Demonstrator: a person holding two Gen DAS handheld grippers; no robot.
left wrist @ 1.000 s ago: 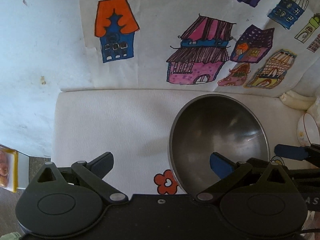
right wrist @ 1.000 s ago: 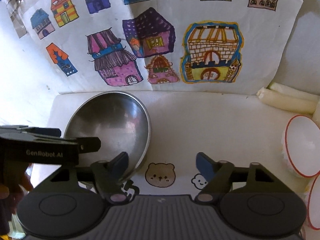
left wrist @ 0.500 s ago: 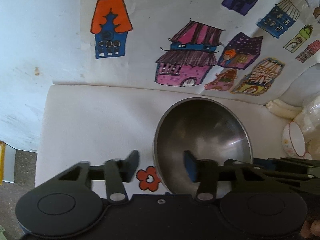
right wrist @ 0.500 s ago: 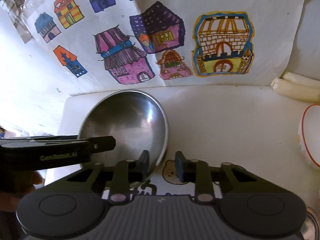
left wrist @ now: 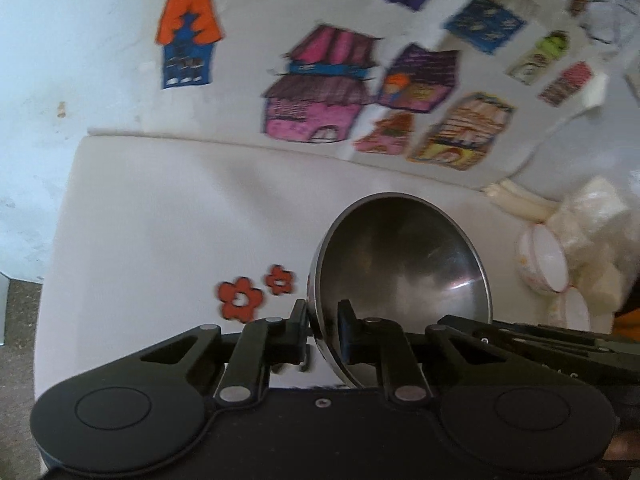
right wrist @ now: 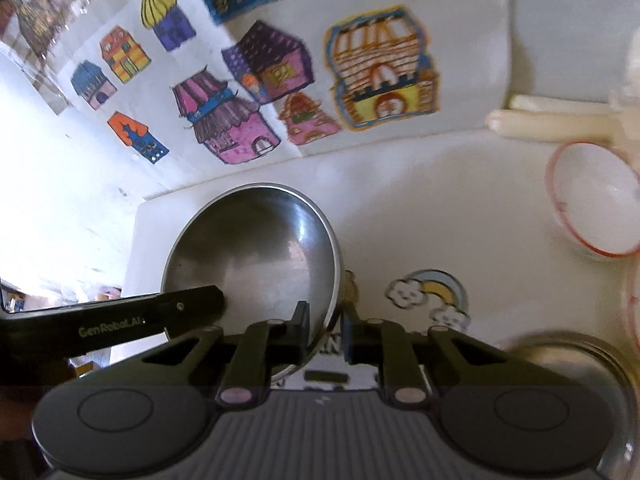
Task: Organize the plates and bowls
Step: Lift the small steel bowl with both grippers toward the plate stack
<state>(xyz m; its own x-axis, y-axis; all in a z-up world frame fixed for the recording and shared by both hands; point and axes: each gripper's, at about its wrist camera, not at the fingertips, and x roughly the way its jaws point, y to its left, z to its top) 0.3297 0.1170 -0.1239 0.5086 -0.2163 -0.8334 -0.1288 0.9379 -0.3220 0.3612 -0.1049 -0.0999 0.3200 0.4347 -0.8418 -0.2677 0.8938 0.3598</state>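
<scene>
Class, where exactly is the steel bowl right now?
The steel bowl sits low and central in both wrist views, on the white mat, its rim pinched on opposite sides by the left tongs and right tongs.

House drawings (left wrist: 320, 92) — flower stickers (left wrist: 240, 300), rainbow sticker (right wrist: 432, 292).

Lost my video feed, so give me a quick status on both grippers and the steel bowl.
Left gripper and right gripper closing on opposite rims of steel bowl. Bowl tilted. White bowl sits clear, right side.
</scene>
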